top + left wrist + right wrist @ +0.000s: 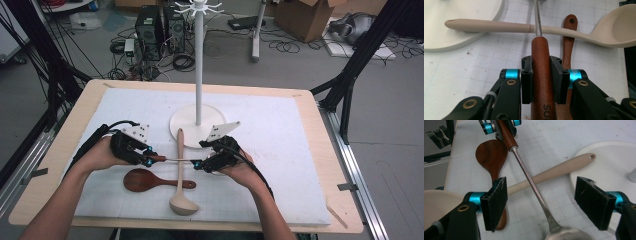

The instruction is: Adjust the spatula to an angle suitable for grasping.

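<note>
Presently the work in hand concerns a metal spoon [531,180] with a reddish wooden handle and a steel shank. It is held level above the worktop [60,150], near the middle, between the two hands in the high view. The left gripper [541,75] has its jaws closed on the wooden handle, pads pressing it from both sides. The steel shank runs across to the right gripper [541,202], whose jaws stand apart on either side of it; neither pad touches the metal, so the spoon hangs from the left grip alone. The spoon's bowl lies at the bottom edge of the right gripper view.

Beneath the shank, a beige ladle [181,170] lies on the white mat [300,150], its handle end resting on the round base of the rack [198,60], its bowl toward the near edge. A dark wooden spoon [150,181] lies flat to the left of the ladle, its handle passing under it.

The white rack stands at the far middle of the mat, and the hooks at its top appear bare.

Assessment: one utensil has been lifted and is being offered to the second hand; the transfer is not complete. If the utensils are meant for the rack, as seems likely, none is yet hung, and the ladle and wooden spoon are untouched. Most of the work remains.
</note>
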A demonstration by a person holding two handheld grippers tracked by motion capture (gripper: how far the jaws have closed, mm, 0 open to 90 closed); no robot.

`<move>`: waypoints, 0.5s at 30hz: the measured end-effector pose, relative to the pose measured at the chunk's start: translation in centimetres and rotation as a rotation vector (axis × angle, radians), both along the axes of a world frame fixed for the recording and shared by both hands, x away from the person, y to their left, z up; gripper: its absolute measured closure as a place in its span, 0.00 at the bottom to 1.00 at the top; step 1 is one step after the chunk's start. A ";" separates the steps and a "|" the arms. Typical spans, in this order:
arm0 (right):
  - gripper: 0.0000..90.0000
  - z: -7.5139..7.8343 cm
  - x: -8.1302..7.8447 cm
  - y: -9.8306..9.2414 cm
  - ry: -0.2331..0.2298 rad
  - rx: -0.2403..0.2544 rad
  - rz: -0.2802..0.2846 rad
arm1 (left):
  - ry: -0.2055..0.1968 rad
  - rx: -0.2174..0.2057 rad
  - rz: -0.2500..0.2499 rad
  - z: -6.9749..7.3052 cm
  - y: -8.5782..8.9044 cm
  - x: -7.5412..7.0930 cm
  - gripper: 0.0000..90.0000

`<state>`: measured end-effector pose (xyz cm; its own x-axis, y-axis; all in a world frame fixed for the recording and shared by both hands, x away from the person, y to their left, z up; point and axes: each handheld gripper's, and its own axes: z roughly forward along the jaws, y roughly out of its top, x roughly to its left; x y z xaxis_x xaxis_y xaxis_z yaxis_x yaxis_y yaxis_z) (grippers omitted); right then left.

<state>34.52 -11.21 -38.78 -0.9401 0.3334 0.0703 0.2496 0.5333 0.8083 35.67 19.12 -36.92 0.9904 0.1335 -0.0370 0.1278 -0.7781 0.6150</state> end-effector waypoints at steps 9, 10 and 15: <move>0.46 -1.2 0.4 2.7 0.002 -0.030 0.065 | 0.003 0.001 -0.001 0.1 -0.6 -0.1 0.81; 0.49 -1.3 0.4 3.0 0.003 -0.032 0.074 | 0.003 0.008 -0.008 0.1 -0.6 -0.1 0.81; 0.57 -1.7 0.7 4.2 0.011 -0.050 0.117 | 0.000 0.011 -0.005 0.2 -0.8 -0.2 0.81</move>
